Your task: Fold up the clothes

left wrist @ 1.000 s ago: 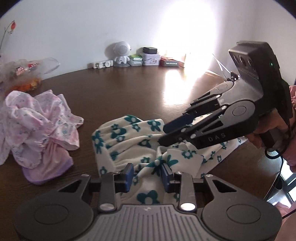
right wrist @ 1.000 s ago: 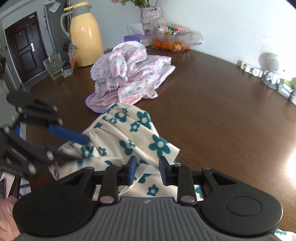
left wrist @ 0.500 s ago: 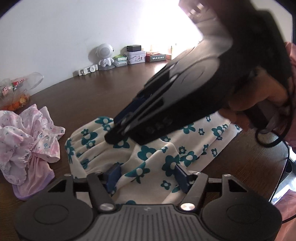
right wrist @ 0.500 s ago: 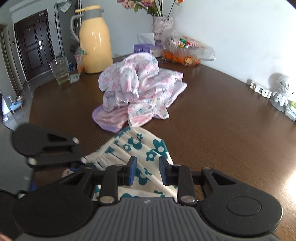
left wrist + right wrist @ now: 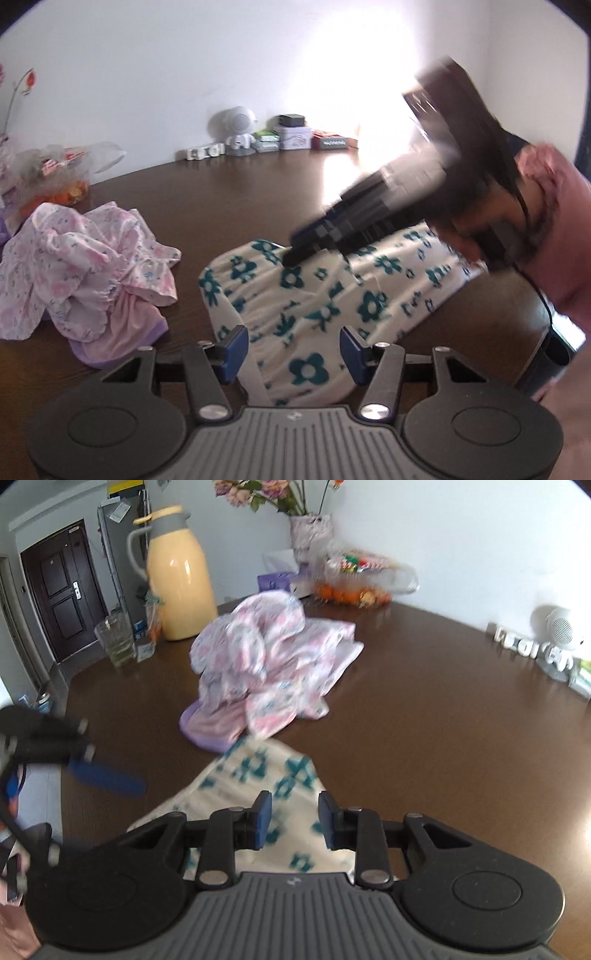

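My left claw [image 5: 291,349], which let go and has just eased inward, stands apart over the floral garment [image 5: 325,295] at lower centre, so this fold needs regripping.

The flowered cloth [image 5: 325,295] lies on the tabletop [image 5: 229,206], close to the near edge. In the left wrist view, the crumpled heap of clothes [image 5: 85,269] sits to the left of it, just beside it. Behind the heap, near the wall, is a bag of snacks [image 5: 55,173]. Far back by the wall stand a little robot toy [image 5: 239,129] and some small boxes [image 5: 293,133] in a row. In the right wrist view, a big jug [image 5: 177,579] and a glass [image 5: 116,640] stand behind the heap on the left, and a vase of flowers [image 5: 308,531] stands at the back beside the bag.
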`<move>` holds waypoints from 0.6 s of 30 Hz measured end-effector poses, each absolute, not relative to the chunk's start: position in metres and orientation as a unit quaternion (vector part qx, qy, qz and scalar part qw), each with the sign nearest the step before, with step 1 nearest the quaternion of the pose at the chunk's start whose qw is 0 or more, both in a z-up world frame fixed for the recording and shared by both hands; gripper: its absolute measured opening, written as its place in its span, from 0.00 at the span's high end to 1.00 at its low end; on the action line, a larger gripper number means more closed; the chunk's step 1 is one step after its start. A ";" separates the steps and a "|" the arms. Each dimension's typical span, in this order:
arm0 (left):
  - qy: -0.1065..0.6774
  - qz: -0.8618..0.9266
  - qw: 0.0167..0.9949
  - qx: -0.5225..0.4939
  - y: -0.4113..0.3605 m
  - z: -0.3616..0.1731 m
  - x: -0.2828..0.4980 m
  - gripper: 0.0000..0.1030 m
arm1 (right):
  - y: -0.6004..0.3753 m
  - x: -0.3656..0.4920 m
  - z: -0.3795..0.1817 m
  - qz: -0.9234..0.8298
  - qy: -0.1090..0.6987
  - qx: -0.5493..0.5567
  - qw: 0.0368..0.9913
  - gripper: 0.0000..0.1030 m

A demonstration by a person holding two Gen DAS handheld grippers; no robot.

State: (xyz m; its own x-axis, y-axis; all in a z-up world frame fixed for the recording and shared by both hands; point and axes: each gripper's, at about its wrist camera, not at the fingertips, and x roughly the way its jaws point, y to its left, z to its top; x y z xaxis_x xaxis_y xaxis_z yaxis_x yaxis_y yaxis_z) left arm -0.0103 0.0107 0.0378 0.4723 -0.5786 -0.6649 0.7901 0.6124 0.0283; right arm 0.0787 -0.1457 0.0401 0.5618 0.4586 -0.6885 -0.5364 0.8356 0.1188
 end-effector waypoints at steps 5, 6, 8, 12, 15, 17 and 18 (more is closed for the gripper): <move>0.311 -0.421 0.824 0.216 -0.017 0.023 -0.018 0.61 | -0.139 0.106 0.036 0.288 0.410 -0.039 0.864 0.73; 0.310 -0.417 0.824 0.225 -0.023 0.019 -0.017 0.61 | -0.138 0.110 0.032 0.289 0.420 -0.034 0.860 0.73; 0.306 -0.410 0.825 0.240 -0.033 0.011 -0.016 0.61 | -0.138 0.112 0.024 0.290 0.435 -0.020 0.852 0.73; 0.298 -0.403 0.829 0.249 -0.045 0.002 -0.011 0.60 | -0.141 0.103 0.017 0.297 0.443 -0.012 0.846 0.83; 0.300 -0.403 0.828 0.250 -0.051 -0.002 -0.008 0.60 | -0.143 0.095 0.016 0.299 0.445 -0.013 0.844 0.90; 0.301 -0.403 0.827 0.251 -0.052 -0.005 -0.007 0.60 | -0.142 0.089 0.014 0.297 0.444 -0.023 0.845 0.91; 0.301 -0.404 0.827 0.251 -0.052 -0.006 -0.007 0.60 | -0.141 0.087 0.013 0.295 0.442 -0.029 0.847 0.91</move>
State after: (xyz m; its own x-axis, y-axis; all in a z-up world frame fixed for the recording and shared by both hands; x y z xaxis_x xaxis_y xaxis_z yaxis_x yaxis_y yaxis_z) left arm -0.0066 -0.0522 -0.0057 0.4930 -0.5160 -0.7005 0.8186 0.5478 0.1727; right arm 0.0869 -0.1408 0.0130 0.4352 0.4731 -0.7660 -0.5246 0.8247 0.2113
